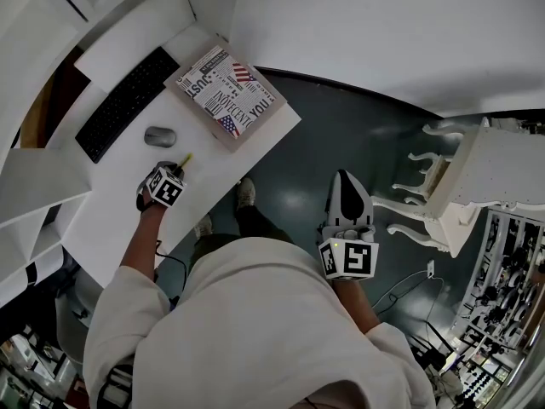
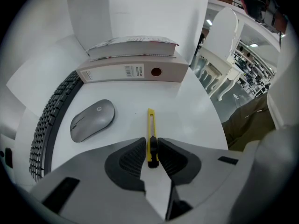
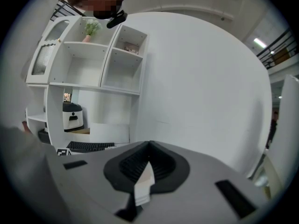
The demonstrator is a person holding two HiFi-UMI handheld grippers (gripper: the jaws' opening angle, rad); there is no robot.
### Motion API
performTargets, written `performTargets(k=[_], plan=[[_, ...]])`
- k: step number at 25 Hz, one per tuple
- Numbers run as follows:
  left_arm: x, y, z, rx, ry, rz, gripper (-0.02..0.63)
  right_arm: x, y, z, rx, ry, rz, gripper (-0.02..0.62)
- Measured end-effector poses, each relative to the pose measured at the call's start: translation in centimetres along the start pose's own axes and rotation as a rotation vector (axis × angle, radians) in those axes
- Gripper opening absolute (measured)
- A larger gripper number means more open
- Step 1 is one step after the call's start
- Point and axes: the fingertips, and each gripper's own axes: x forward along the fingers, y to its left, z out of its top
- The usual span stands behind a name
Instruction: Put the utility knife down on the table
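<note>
White bench (image 1: 213, 164) fills the left gripper view, carrying a grey mouse (image 2: 92, 119), a black keyboard (image 2: 46, 125) and a box file (image 2: 133, 71) at the back; the yellow utility knife (image 2: 150, 125) points away over bare surface just right of the mouse, and I cannot tell whether its tip touches the bench.

The risk, as I judge it: letting go too high would drop the knife and send it skidding toward the mouse or the near edge; it is held by its rear end only, so the long front could swing down or twist as the grip slackens.

Left gripper (image 2: 150, 146): its fingers (image 2: 131, 155) stand nearly together, pinching the knife's black rear end between them. Right gripper (image 3: 148, 149) hangs off the bench over the dark floor (image 1: 341, 143); its fingers (image 3: 135, 164) are pressed together with nothing between.
</note>
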Motion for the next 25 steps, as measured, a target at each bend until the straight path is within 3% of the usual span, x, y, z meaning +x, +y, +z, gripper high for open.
performTargets(k=[12,25], plan=[[-2.1,-0.1,1.0,-0.015,-0.054,0.026,0.087,-0.1,0.5,0.6,0.004,-0.03,0.025,0.003],[-12.2,1.9,4.7,-0.128,-0.322,0.127,0.084,0.1,4.3,2.8,0.01,-0.097,0.098,0.003]])
